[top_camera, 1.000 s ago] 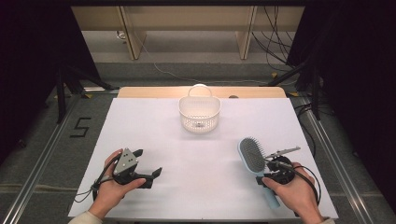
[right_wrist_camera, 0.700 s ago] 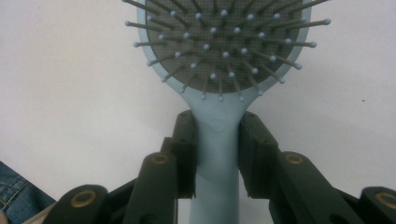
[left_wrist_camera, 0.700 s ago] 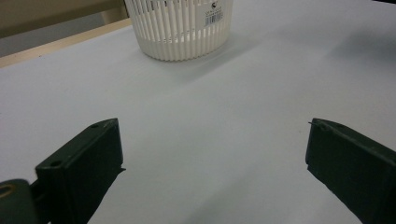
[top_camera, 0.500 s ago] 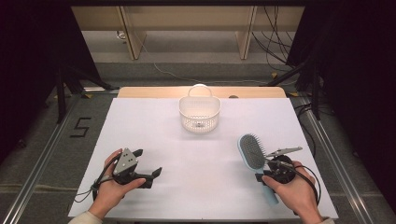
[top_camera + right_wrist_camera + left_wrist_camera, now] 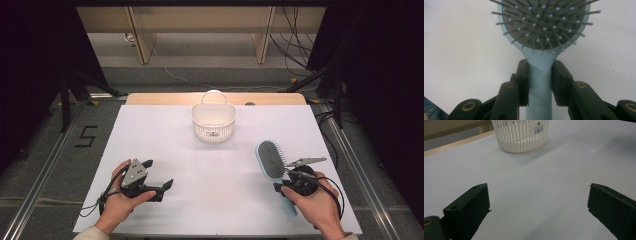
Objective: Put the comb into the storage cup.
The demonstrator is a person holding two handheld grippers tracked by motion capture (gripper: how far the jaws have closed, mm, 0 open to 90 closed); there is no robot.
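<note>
1. Nothing has shifted since the earlier frames: both hands, the hairbrush [image 5: 270, 160] and the basket [image 5: 214, 121] sit where they did.
2. One white table [image 5: 165, 140] carries everything; a wooden strip runs along its far edge.
3. One white slatted basket stands upright at the far middle, well apart from both grippers, up and to the left of the brush.
4. One light-blue hairbrush lies at the near right, bristles up, long axis running from the person toward the far edge and leaning slightly left.
5. Right gripper [image 5: 540, 75] clamps the brush's neck just below the head, so it is the hand to carry it.
6. Left gripper [image 5: 537, 207] rests near left, jaws wide, nothing between them, facing the basket.
</note>
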